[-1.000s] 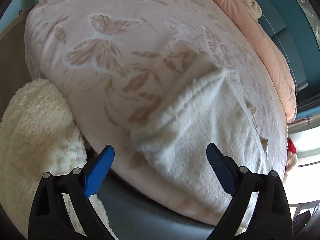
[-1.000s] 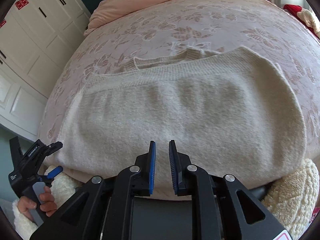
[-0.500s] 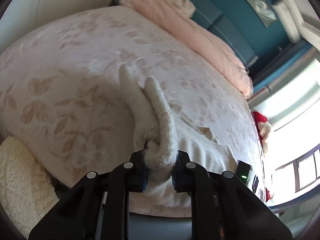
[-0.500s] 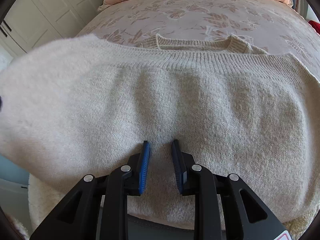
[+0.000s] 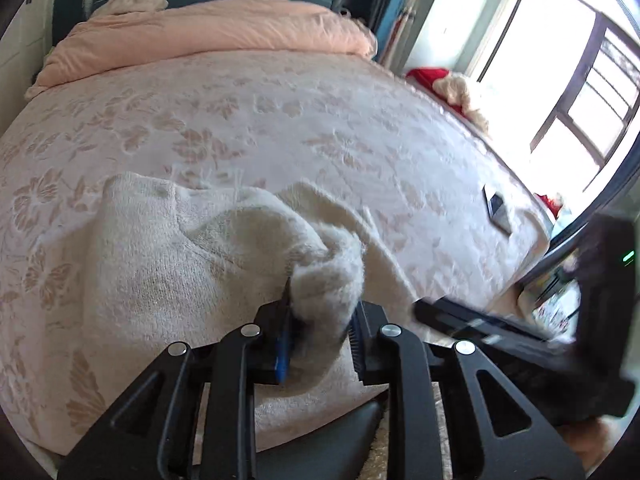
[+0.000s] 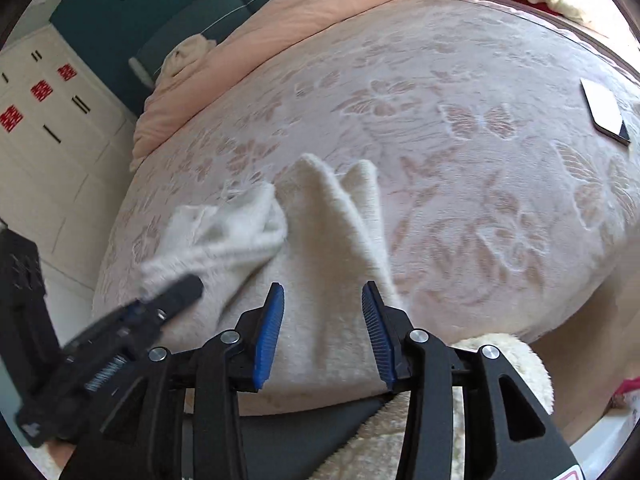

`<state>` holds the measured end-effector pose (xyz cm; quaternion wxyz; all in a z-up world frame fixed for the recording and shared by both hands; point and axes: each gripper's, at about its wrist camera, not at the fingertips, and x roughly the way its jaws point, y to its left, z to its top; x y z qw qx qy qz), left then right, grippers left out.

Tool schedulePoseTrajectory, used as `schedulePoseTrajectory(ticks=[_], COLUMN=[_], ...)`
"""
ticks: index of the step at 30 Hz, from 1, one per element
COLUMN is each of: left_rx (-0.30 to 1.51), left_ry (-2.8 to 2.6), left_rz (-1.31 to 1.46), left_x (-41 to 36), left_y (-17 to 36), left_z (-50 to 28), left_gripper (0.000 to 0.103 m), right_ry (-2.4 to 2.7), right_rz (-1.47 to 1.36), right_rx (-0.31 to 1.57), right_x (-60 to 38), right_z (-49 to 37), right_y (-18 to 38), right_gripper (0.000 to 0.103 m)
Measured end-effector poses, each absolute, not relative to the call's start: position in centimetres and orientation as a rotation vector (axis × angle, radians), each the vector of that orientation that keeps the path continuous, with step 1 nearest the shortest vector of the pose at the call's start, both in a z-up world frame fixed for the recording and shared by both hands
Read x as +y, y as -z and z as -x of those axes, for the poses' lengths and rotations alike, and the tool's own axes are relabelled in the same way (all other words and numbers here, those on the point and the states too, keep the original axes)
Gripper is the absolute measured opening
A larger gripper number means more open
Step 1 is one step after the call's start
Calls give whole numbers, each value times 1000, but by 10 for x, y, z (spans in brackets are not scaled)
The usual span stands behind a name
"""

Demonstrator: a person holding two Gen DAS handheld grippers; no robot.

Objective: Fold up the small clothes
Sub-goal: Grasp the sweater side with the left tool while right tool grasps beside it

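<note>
A small cream knit sweater (image 5: 160,264) lies on the pink floral bedspread (image 5: 280,120) near the front edge. My left gripper (image 5: 320,316) is shut on a bunched edge of the sweater, lifted over the rest of it. In the right wrist view the sweater (image 6: 332,248) is folded into a narrower shape, and the left gripper (image 6: 176,292) holds its left part. My right gripper (image 6: 324,328) is open just above the sweater's near edge, holding nothing. It shows blurred at the right of the left wrist view (image 5: 500,332).
A peach duvet (image 5: 208,32) is piled at the head of the bed. A phone (image 6: 604,112) lies on the bedspread to the right. Red and cream toys (image 5: 448,84) sit by the window. A fluffy cream rug (image 6: 500,392) lies below the bed's edge. White cupboards (image 6: 44,120) stand left.
My left gripper closed on the sweater's left side and carried it rightward over the body. My right gripper opened and shifted to the sweater's right part.
</note>
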<state>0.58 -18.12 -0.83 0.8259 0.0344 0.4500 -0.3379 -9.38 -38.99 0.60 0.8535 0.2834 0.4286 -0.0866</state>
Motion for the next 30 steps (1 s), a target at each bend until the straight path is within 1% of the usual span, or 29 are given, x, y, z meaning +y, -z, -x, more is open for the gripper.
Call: schedulePoseTrajectory(ticks=[2, 3, 4, 5, 6, 7, 8, 10, 13, 16, 17, 18, 19, 20, 22, 24, 25, 26, 27, 28, 30], left_rx=[985, 978, 964, 944, 915, 890, 879, 912, 1045, 1128, 1148, 1168, 1184, 1197, 1214, 1187, 1171, 1156, 1136, 1120, 1121], left_ry=[703, 718, 726, 707, 682, 652, 614, 533, 434, 351, 335, 337, 343, 349, 370, 368, 392, 421, 440, 461, 488], left_rz=[-115, -121, -132, -149, -165, -186, -204, -201, -103, -146, -149, -139, -124, -109, -72, -43, -17, -1, -7, -23, -66], left_x=[-179, -171, -160, -150, -140, -129, -117, -94, -71, -69, -67, -66, -65, -63, -58, -53, -50, -52, -55, -61, -75], left_y=[23, 24, 23, 19, 16, 14, 16, 24, 45, 69, 75, 79, 82, 85, 87, 78, 71, 65, 59, 55, 58], left_z=[8, 16, 24, 32, 38, 45, 48, 42, 20, 8, 8, 7, 7, 7, 5, 5, 7, 9, 12, 14, 17], left_gripper=[29, 41, 59, 67, 78, 84, 87, 87, 87, 87, 87, 86, 80, 74, 32, 18, 12, 10, 10, 9, 9], right_ry=[185, 174, 156, 129, 98, 62, 24, -23, -48, -17, -14, -24, -23, -23, -77, -135, -134, -111, -72, -27, 103], right_rz=[-619, -630, -641, -655, -670, -682, -687, -672, -646, -617, -597, -580, -560, -545, -589, -631, -627, -603, -576, -556, -523], right_rx=[878, 868, 864, 866, 872, 881, 895, 934, 1047, 1122, 1126, 1113, 1102, 1091, 974, 837, 785, 749, 737, 751, 872], right_x=[-397, -398, -396, -392, -387, -380, -370, -351, -324, -305, -300, -295, -292, -292, -301, -312, -317, -323, -329, -338, -362], right_z=[105, 106, 106, 103, 95, 87, 76, 53, 23, 5, 1, -2, -5, -8, -2, 17, 28, 39, 48, 52, 55], right_y=[-10, -12, -13, -13, -14, -12, -10, -2, 18, 30, 30, 27, 23, 18, -11, -51, -67, -77, -79, -71, -21], right_gripper=[61, 64, 69, 72, 73, 76, 79, 81, 81, 81, 77, 70, 44, 20, 18, 17, 17, 17, 17, 17, 17])
